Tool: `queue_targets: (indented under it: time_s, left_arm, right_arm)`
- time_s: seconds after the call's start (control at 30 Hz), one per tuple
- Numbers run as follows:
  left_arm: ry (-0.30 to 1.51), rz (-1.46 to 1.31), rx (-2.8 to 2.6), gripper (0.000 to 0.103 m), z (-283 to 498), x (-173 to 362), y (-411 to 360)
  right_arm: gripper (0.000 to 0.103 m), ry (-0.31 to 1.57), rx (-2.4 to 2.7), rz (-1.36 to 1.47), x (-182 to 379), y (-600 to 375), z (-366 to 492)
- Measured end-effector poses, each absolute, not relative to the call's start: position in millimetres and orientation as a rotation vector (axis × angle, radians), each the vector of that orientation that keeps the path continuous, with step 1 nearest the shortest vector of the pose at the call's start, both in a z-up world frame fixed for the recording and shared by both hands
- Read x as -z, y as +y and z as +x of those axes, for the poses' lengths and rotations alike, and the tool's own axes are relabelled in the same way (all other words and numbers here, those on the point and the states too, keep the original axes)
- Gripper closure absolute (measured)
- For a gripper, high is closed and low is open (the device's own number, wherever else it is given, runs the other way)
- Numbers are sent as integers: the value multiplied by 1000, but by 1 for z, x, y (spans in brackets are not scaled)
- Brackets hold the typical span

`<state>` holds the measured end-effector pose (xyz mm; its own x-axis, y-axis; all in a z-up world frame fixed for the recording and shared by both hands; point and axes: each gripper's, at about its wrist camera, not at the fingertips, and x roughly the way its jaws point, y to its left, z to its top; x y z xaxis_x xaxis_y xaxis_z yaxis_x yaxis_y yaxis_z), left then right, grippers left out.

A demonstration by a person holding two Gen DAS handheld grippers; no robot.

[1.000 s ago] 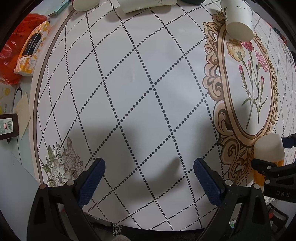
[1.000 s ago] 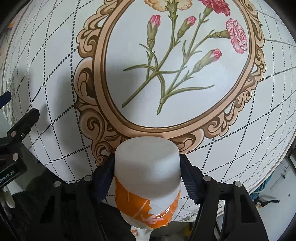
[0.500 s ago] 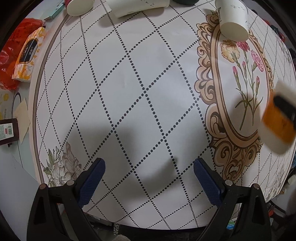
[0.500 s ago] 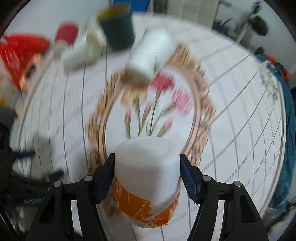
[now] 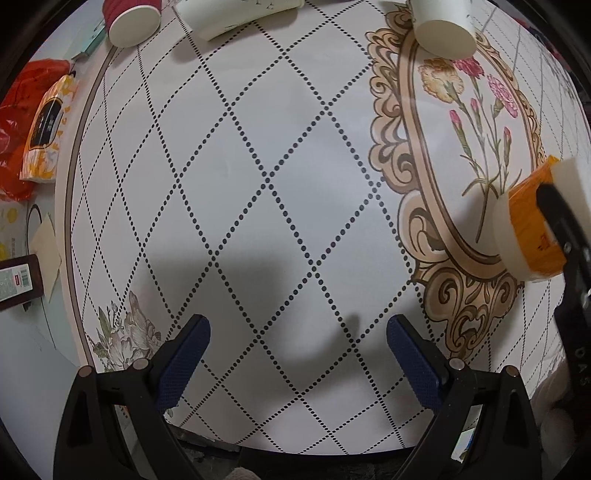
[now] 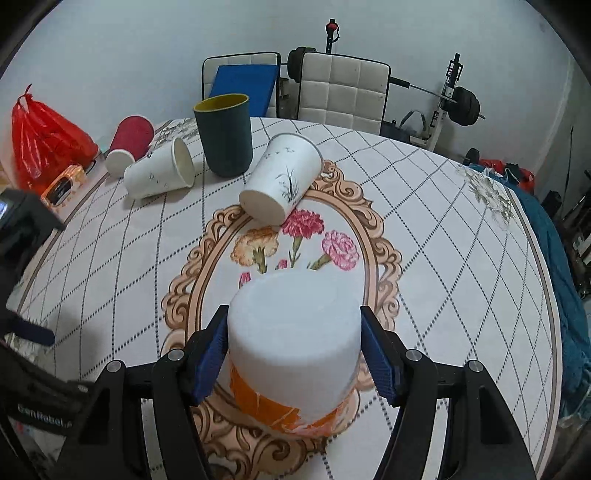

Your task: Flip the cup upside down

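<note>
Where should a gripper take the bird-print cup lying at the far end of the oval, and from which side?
Grip the bird-print cup across its mid-wall, coming from above. It lies on its side, tilted, closed base toward the camera and mouth away, so both flanks look free. The dark cup stands close on its left, so a sideways approach from there looks crowded.

- Left gripper (image 5: 297, 363) hangs over the patterned table (image 5: 258, 166), jaws wide apart.
- Far right, the right gripper (image 5: 561, 221) clamps an orange-and-white cup (image 5: 524, 232), tilted.
- A white paper cup (image 5: 443, 26) lies at the far edge.
</note>
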<state>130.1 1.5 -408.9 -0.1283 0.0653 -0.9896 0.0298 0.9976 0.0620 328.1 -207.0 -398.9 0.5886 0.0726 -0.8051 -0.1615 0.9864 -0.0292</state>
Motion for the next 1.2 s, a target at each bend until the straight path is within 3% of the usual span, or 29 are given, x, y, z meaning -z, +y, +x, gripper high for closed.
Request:
queue_targets:
  time_s: [0.2,0.43,0.77,1.2]
  left_arm:
    - [1666,81,18,5,132,401,-9]
    - [1573,133,77,5,127,371,-20]
    - [1426,136,132,5,95,298,-22]
    - [1228,105,114,5,23,168,-45]
  right_arm:
    - [32,1022,-123,-55,401,-214,322]
    - [8,1080,-45,24,374,-230,304]
    - [8,1232,190,69,326,-258,245]
    - [8,1102,176,69,204,-272,175]
